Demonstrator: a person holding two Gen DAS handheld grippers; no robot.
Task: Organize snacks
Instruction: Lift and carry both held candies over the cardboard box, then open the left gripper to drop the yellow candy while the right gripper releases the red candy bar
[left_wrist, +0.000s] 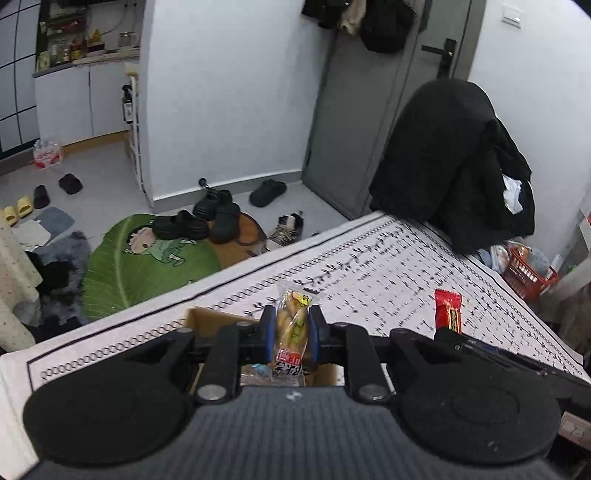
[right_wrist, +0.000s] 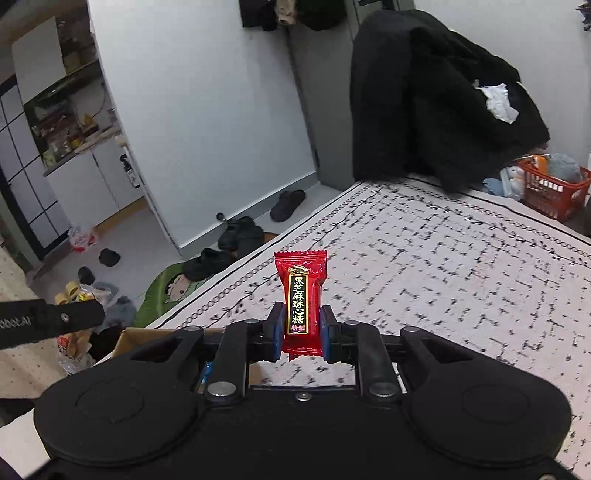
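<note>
My left gripper (left_wrist: 291, 323) is shut on a clear snack packet (left_wrist: 292, 325) with yellow pieces inside, held above an open cardboard box (left_wrist: 207, 319) on the patterned tablecloth (left_wrist: 369, 266). A blue-wrapped snack (left_wrist: 258, 369) shows inside the box. My right gripper (right_wrist: 303, 326) is shut on a red candy packet (right_wrist: 302, 295) with gold lettering, held upright above the tablecloth (right_wrist: 424, 266). The red candy also shows in the left wrist view (left_wrist: 448, 308), to the right. The box edge shows in the right wrist view (right_wrist: 136, 336), at lower left.
A black coat (left_wrist: 450, 166) hangs over a chair at the table's far side. A red basket (right_wrist: 554, 192) stands on the right. Shoes (left_wrist: 210, 218) and a green leaf mat (left_wrist: 147, 266) lie on the floor beyond the table edge.
</note>
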